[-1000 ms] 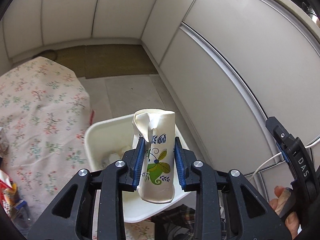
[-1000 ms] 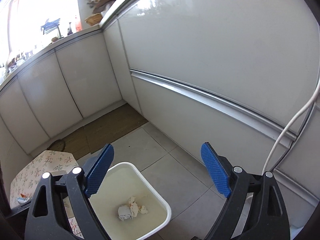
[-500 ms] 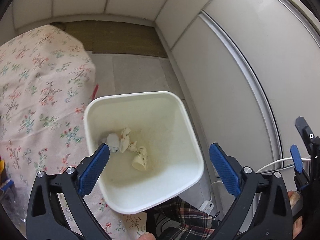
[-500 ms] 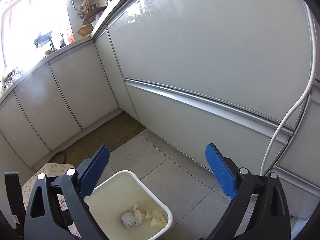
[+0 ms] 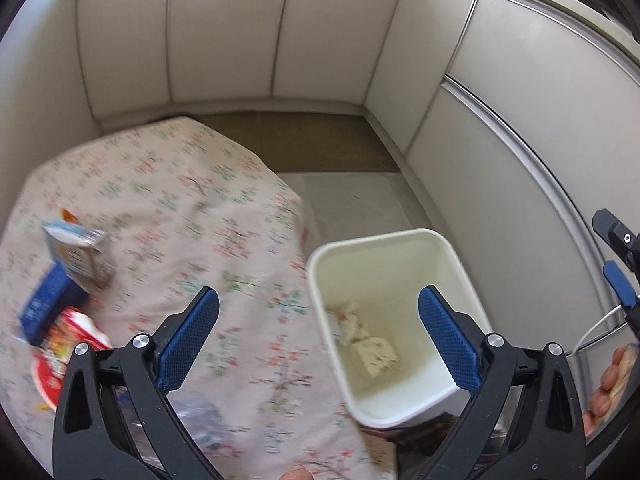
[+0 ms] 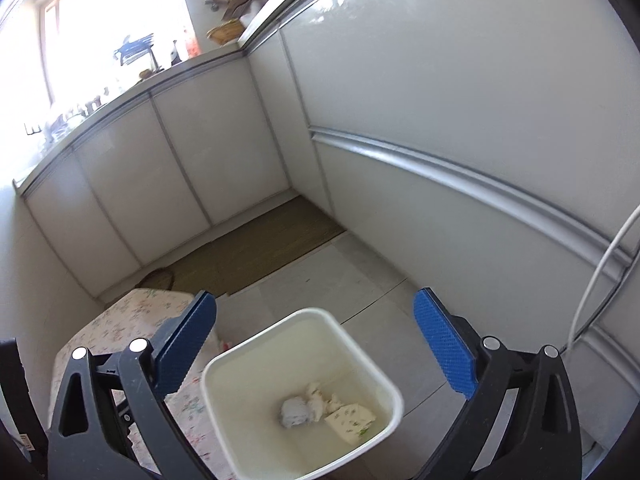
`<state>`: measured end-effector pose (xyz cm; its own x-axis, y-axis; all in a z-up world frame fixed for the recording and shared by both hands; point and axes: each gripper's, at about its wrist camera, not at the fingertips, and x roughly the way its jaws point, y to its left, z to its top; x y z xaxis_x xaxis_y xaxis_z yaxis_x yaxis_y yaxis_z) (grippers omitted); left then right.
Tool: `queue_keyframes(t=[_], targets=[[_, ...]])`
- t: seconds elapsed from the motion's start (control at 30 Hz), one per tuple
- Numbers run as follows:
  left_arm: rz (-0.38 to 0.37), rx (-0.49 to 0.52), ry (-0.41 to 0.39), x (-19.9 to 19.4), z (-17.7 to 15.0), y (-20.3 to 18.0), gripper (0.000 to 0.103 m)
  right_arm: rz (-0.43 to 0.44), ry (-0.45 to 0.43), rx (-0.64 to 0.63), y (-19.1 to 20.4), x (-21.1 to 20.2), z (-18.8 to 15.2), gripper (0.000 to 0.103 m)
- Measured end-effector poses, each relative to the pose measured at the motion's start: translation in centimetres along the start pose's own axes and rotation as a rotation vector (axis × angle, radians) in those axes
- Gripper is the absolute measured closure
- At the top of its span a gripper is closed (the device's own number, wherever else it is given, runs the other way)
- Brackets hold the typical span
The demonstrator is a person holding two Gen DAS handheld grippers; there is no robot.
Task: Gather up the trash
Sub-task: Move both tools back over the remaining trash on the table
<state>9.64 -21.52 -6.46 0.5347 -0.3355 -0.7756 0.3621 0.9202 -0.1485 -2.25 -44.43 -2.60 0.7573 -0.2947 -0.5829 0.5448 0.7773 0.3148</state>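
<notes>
Glossy white cabinet doors (image 6: pixel 460 92) line the walls; a brown woven floor mat (image 6: pixel 256 248) lies along their base.

floral-clothed table (image 5: pixel 192 184), cartons (image 5: pixel 76 256), floor bin (image 5: pixel 384 240)

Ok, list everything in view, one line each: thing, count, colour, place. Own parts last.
bin: one, white, on the floor beside the table
crumpled tissues: a few, white, in the bin
paper cup: one, white with print, flattened in the bin
tablecloth: one, floral, over the table
cartons: two, pale and blue, on the table
red packet: one, table edge
mat: one, olive, by the cabinets
cabinets: white, around the floor
cable: one, white
left gripper: blue pads, open, empty
right gripper: blue pads, open, empty
</notes>
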Motion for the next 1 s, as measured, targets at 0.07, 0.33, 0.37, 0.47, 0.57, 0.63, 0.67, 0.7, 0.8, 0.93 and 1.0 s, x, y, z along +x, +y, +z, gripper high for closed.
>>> queue_keyframes(t=[0.07,0.33,0.37,0.47,0.57,0.63,0.67,0.7,0.8,0.93,1.0], targets=[[0.061,0.038,-0.023,-0.9,-0.2,1.0,0.007,0.008,0.027,0.0,0.9,0.4,-0.3,0.007],[0.21,0.064,-0.057,-3.2,-1.7,6.3,0.007,0.05,0.079,-0.122,6.3,1.2,-2.2,0.007],[0.218,0.049,-0.057,-3.3,-1.9,7.2,0.007,0.051,0.084,-0.164,7.6,1.2,-2.8,0.007],[0.257,-0.023,-0.048,-4.3,-2.3,10.5,0.007,0.062,0.087,-0.258,10.3,1.1,-4.2,0.007],[0.274,-0.1,-0.029,-5.1,-2.5,14.4,0.007,0.069,0.081,-0.354,13.2,1.1,-5.6,0.007],[0.288,-0.156,-0.022,-5.8,-2.4,17.5,0.007,0.069,0.084,-0.411,15.0,1.2,-6.6,0.007],[0.292,-0.184,-0.024,-6.3,-2.3,18.7,0.007,0.074,0.09,-0.426,15.6,1.3,-6.9,0.007],[0.296,-0.219,-0.026,-6.7,-2.1,20.3,0.007,0.084,0.107,-0.445,16.3,1.6,-7.3,0.007],[0.27,-0.324,-0.005,-7.6,-1.5,24.5,0.007,0.109,0.179,-0.469,18.0,2.8,-8.4,0.007],[0.258,-0.418,0.027,-7.5,-1.5,29.6,0.007,0.114,0.209,-0.493,19.5,3.5,-9.4,0.007],[0.268,-0.421,0.045,-6.9,-1.9,31.1,0.007,0.108,0.206,-0.523,20.5,3.7,-10.0,0.007]])
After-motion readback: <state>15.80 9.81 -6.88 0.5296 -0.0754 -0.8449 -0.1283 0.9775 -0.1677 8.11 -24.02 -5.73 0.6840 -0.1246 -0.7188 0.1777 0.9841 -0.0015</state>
